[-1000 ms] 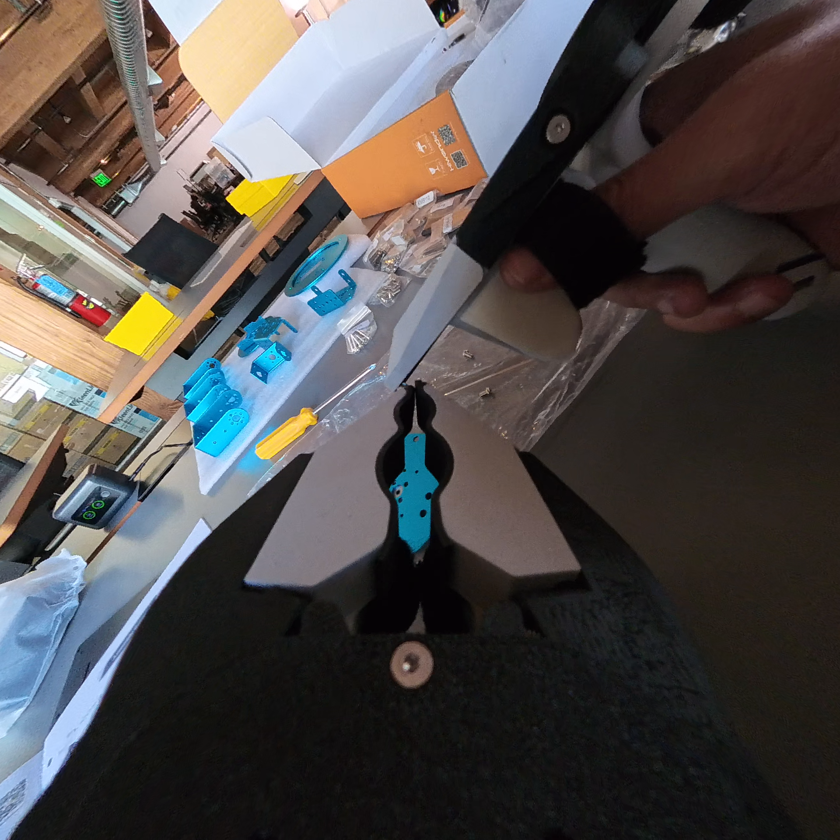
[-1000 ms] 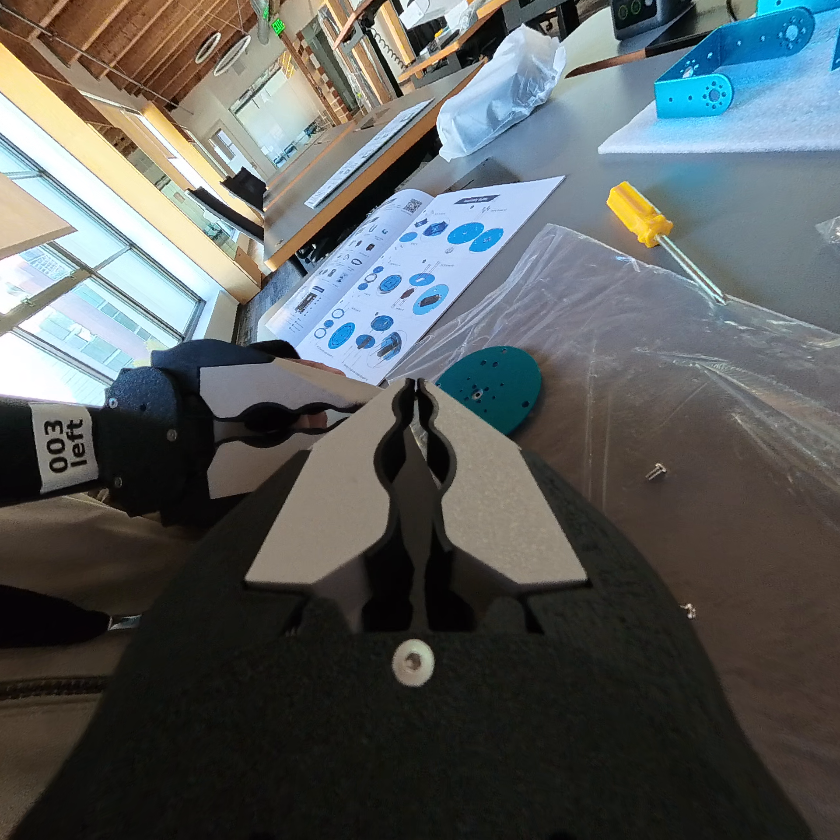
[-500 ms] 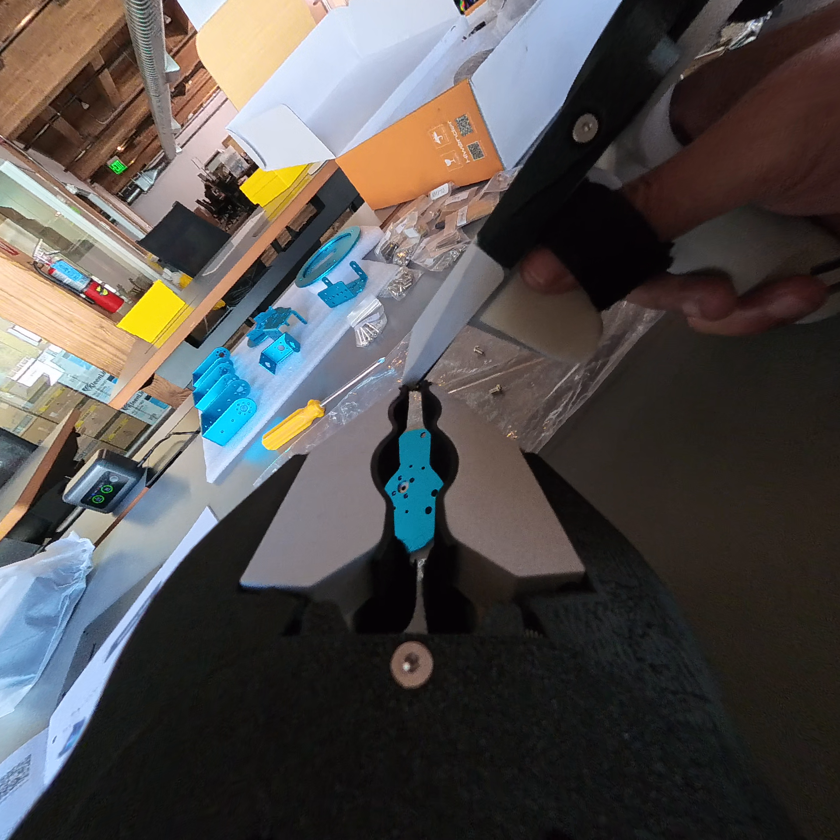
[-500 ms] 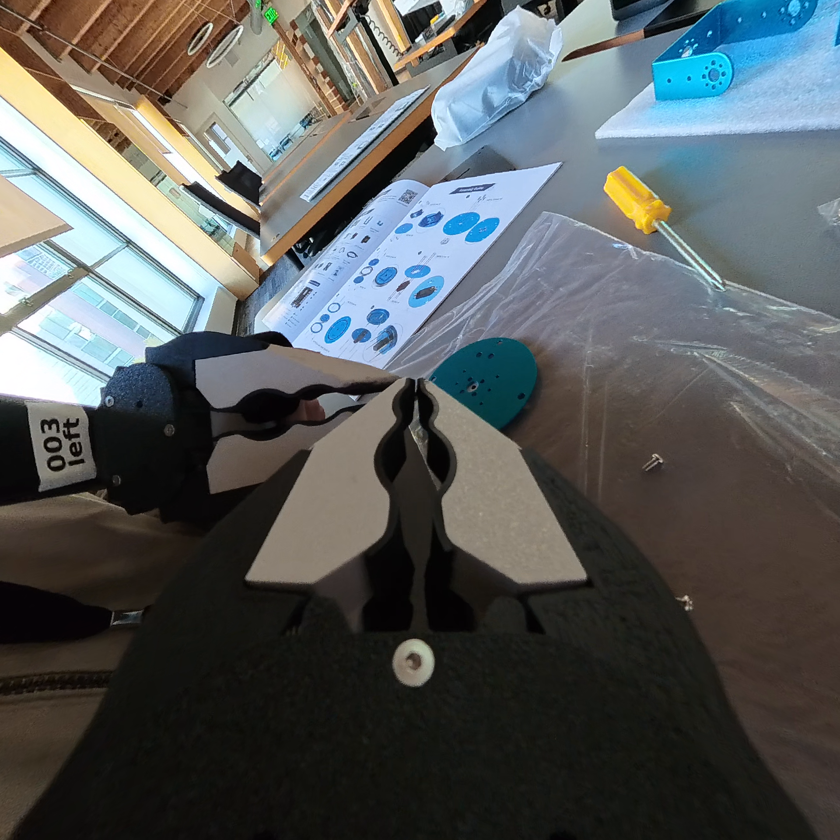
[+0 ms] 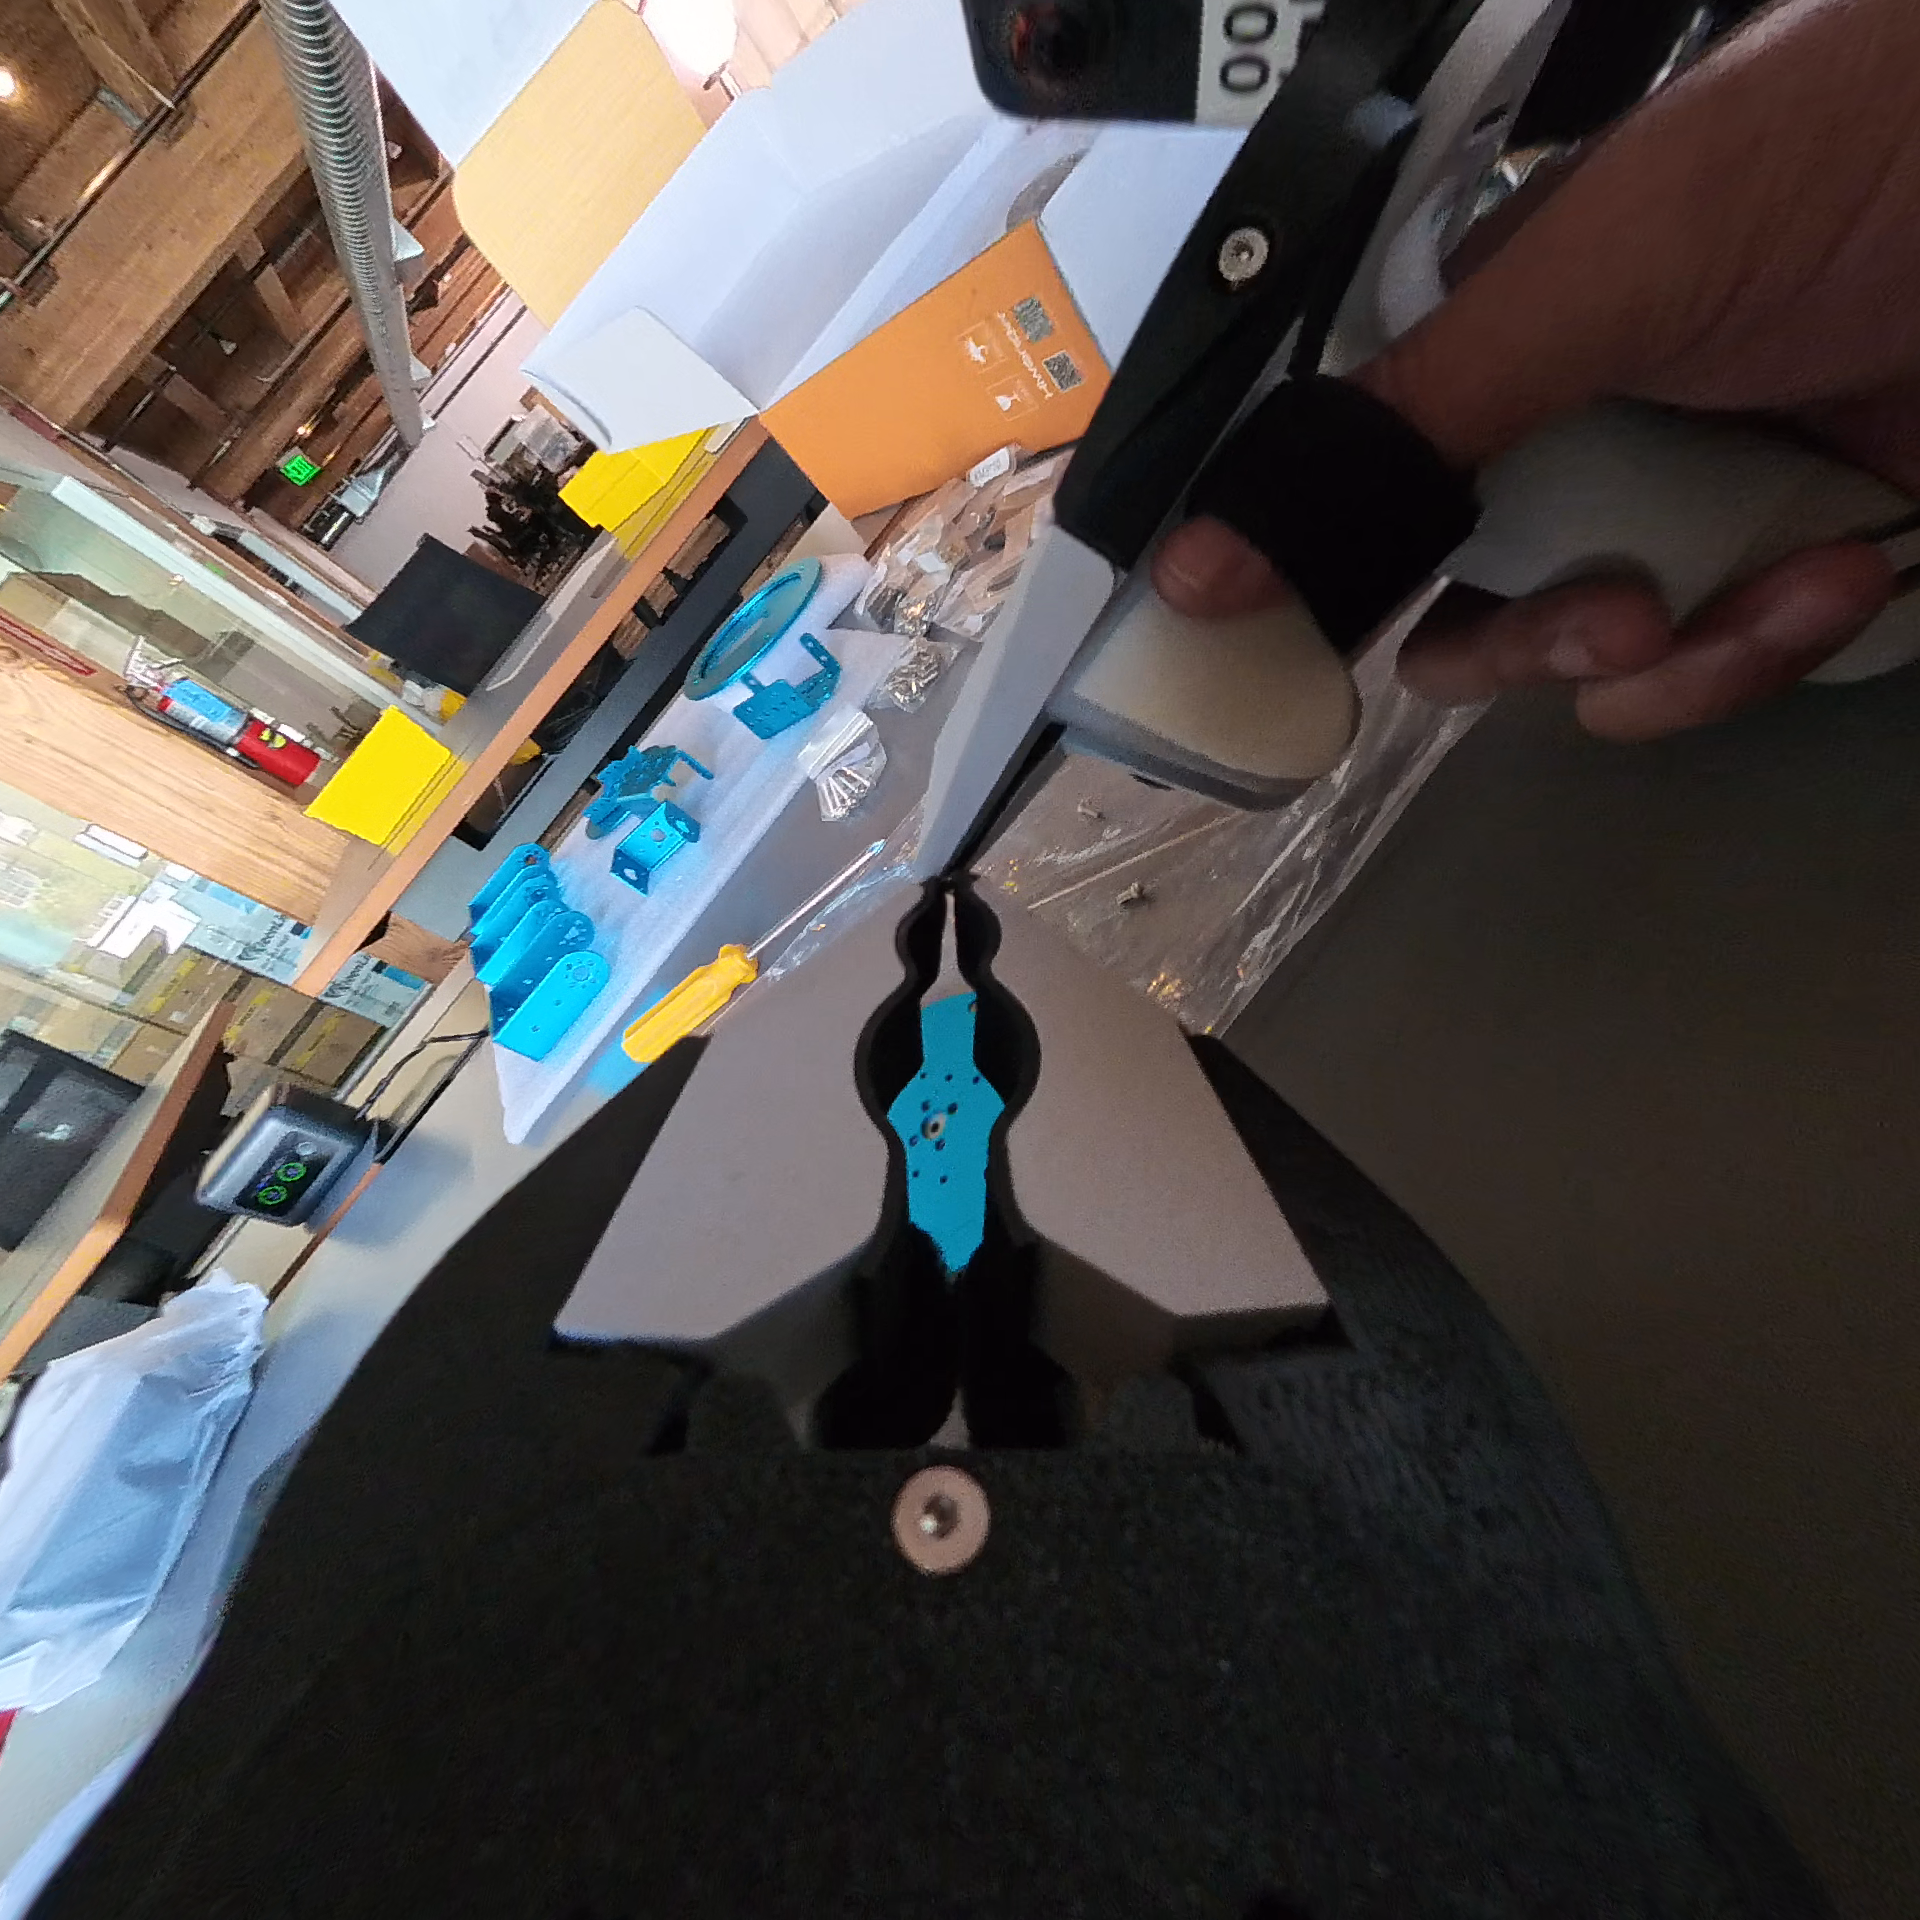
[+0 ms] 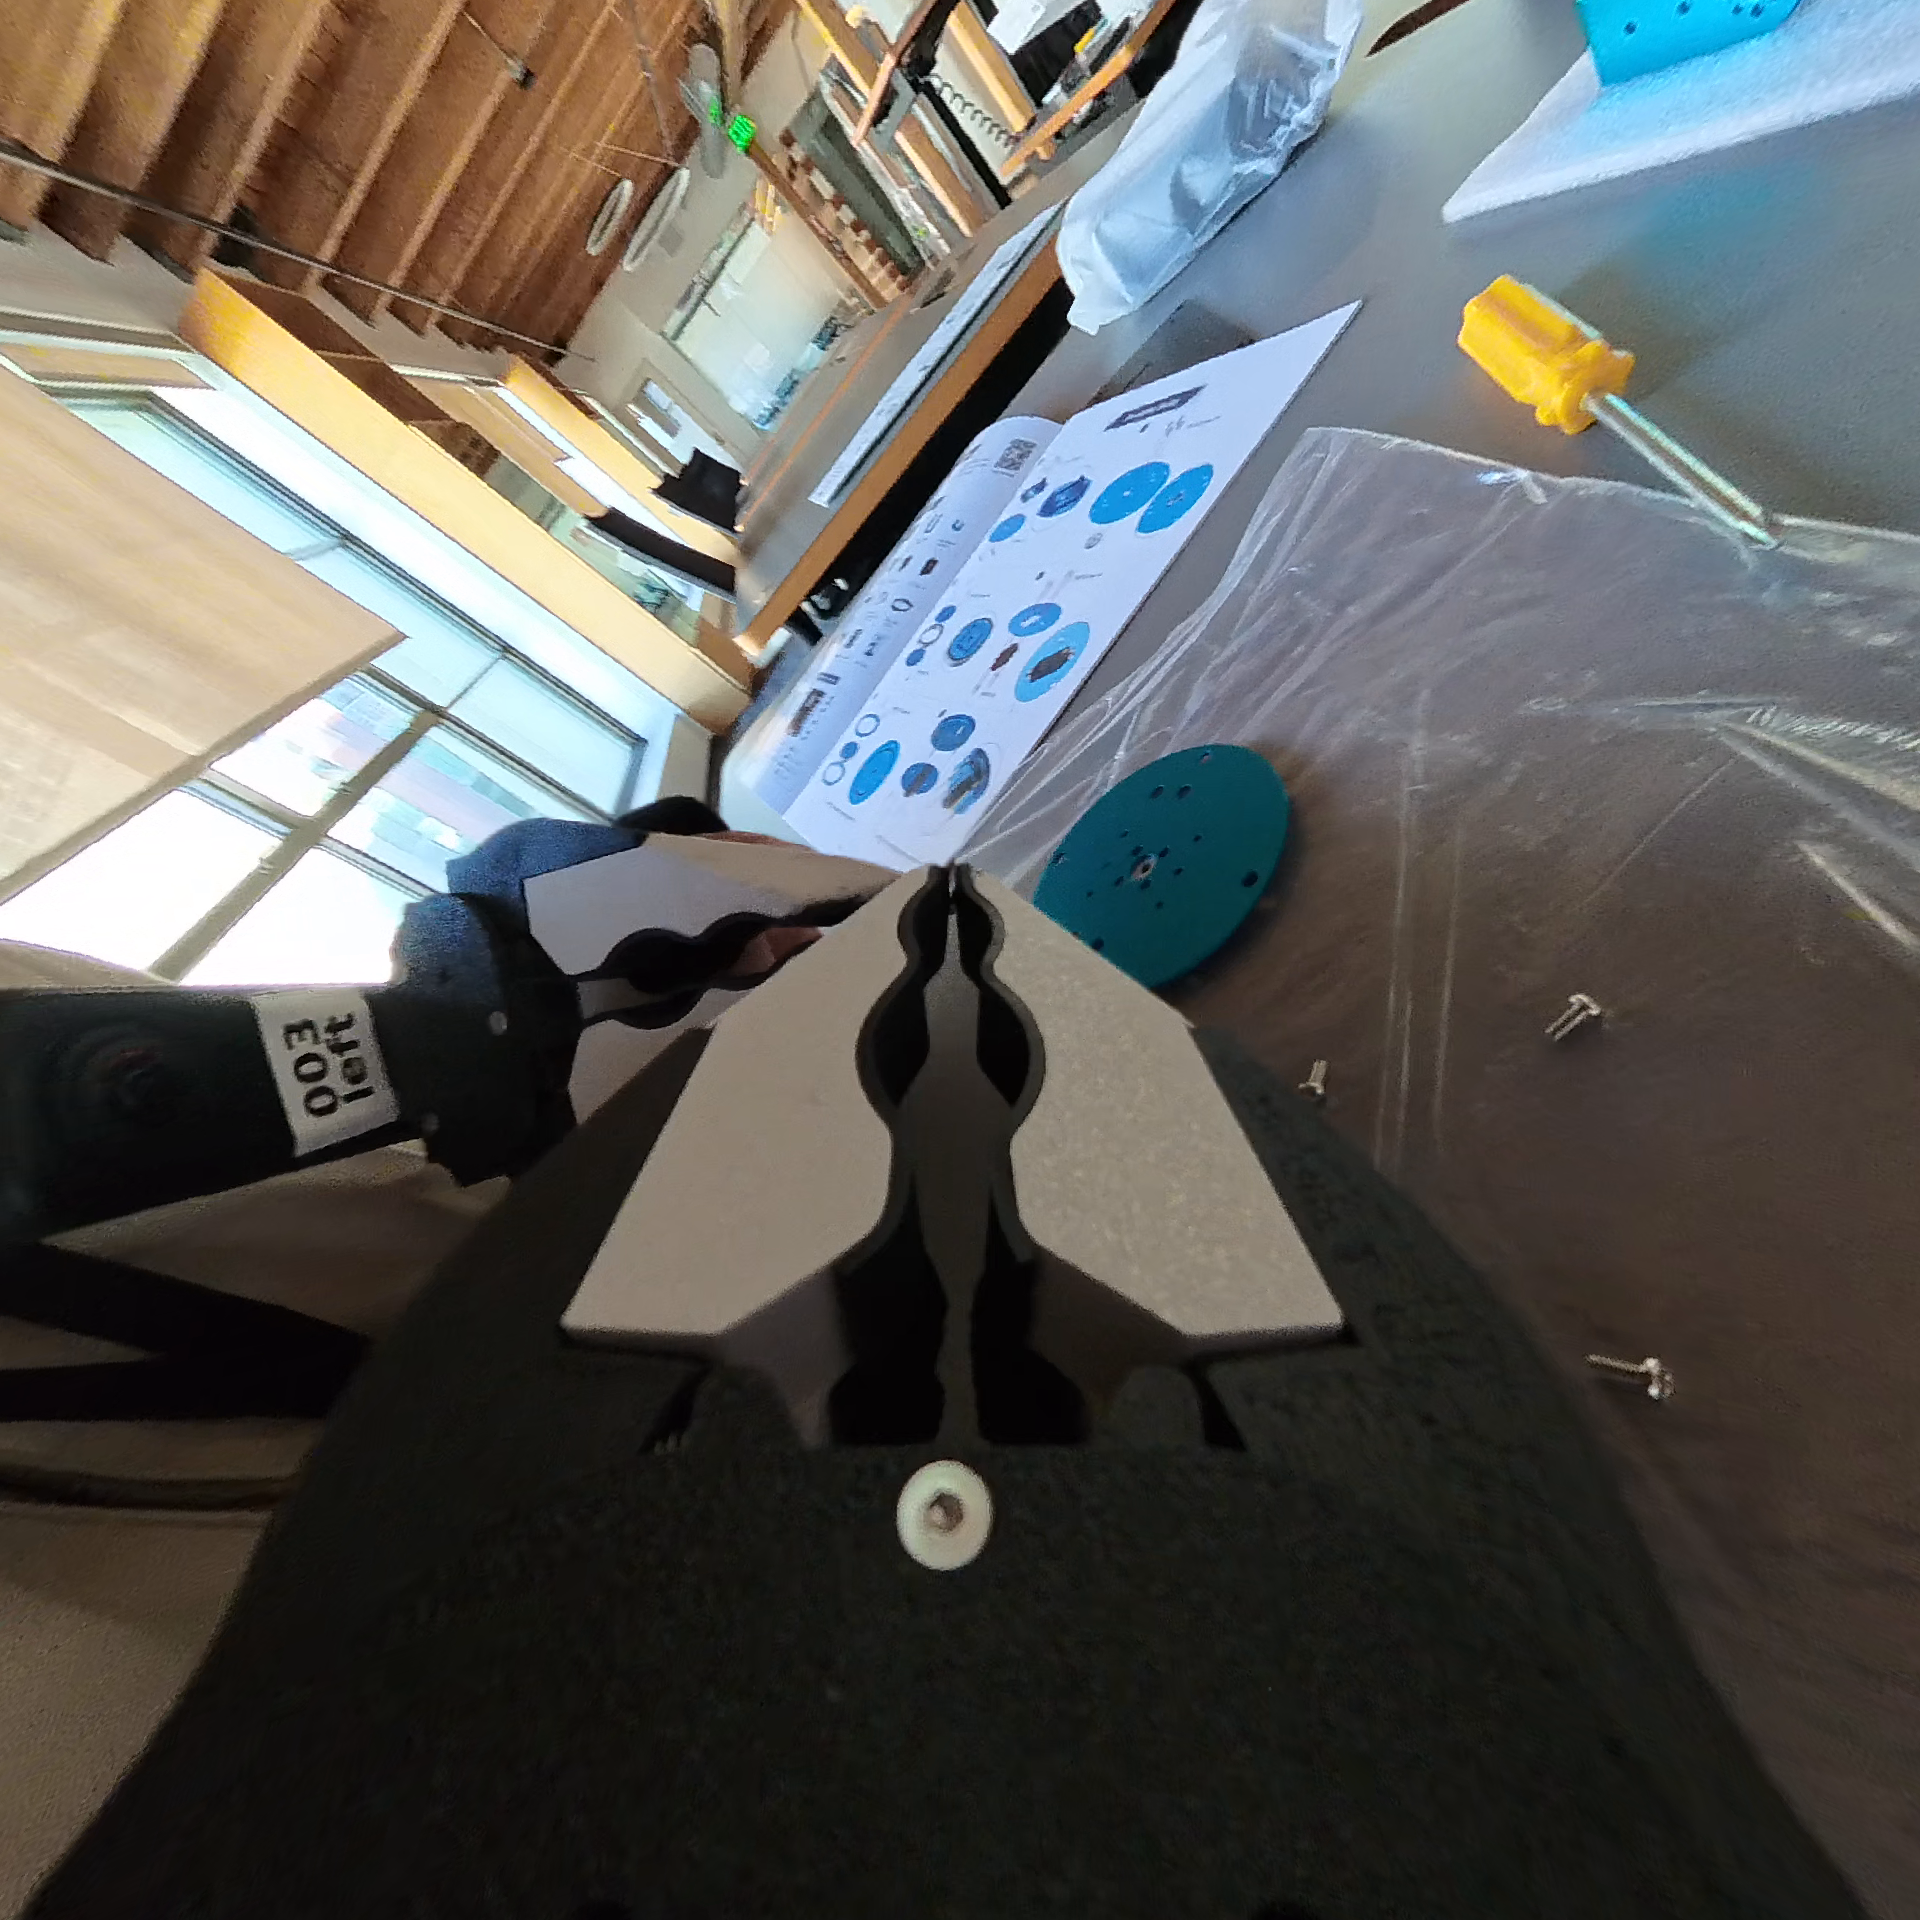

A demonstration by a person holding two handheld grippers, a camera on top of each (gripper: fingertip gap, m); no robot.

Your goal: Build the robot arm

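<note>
Closer now, right claw; screws on plastic sheet.

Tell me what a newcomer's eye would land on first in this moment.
Probably the bright blue perforated plate, seen through the gap between the left gripper's closed fingers. Next, the teal round disc lying on the clear plastic sheet just beyond the shut right gripper, with the yellow-handled screwdriver farther back on the grey table.
</note>
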